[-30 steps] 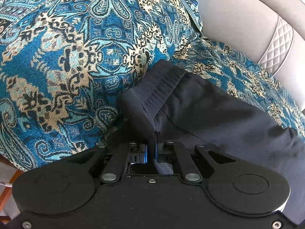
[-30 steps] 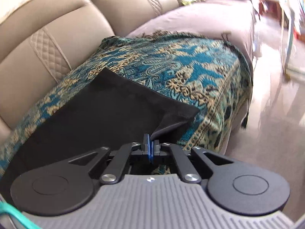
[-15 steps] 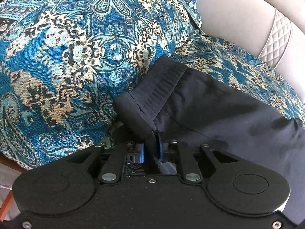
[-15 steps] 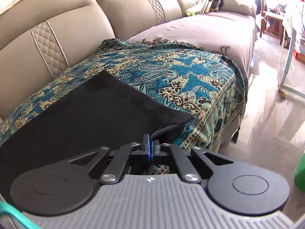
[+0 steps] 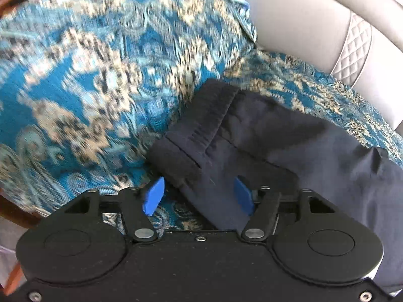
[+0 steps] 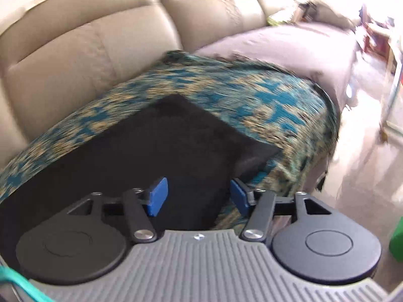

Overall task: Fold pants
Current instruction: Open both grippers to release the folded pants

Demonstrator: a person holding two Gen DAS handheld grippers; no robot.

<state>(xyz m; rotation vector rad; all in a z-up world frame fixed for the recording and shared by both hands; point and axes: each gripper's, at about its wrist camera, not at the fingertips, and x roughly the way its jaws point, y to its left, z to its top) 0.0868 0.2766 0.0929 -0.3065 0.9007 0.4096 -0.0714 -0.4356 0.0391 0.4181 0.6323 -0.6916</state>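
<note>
Both grippers' fingers are spread; the dark navy fabric pants, left unheld, may be snagged and unfolded.

Both views are lit by daylight. In the right wrist view, glare is seen far right of the right gripper, where the floor is washed out almost to white. Motion blur smears the patterned throw ahead of it, and the throw ahead and left of the left gripper. The dark pants are rendered nearly featureless. Fisheye bending is marked on the sofa back at the edges.
</note>
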